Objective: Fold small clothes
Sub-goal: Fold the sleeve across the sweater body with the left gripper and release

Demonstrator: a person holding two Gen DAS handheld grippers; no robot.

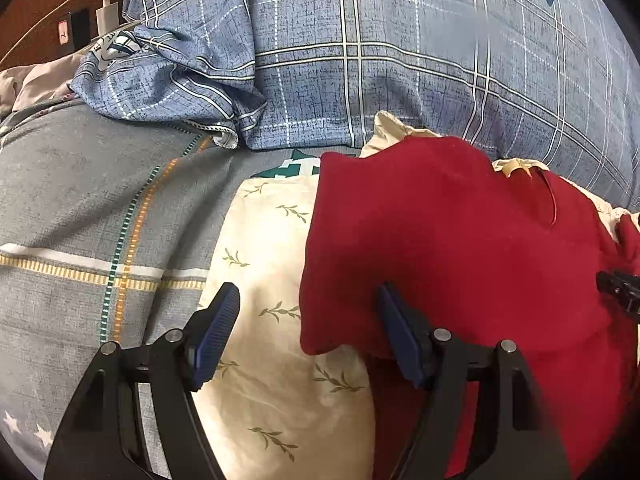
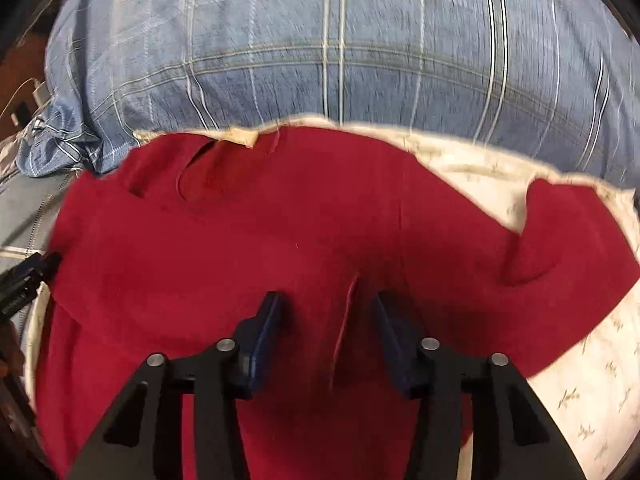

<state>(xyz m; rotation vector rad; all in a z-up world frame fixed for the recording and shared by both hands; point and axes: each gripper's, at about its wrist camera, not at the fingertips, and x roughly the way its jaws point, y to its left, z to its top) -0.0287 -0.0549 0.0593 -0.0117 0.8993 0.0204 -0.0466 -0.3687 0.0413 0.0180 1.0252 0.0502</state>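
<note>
Red garment (image 2: 280,220) spread flat on cream leaf-print pillow (image 1: 264,248) on bed. Left claw (image 1: 308,332) open, straddling garment's edge. Right claw (image 2: 326,324) open, narrow, raised fold between pads, not pinched. Risk: claws grab pillowcase too, fold goes lopsided.

The garment (image 1: 460,248) lies on the pillow (image 1: 272,280), which rests on the bed sheet (image 1: 80,200). Behind both lies the quilt (image 1: 400,60). My left gripper (image 1: 308,300) straddles the garment's left edge; my right gripper (image 2: 326,304) stands over its middle fold.
</note>
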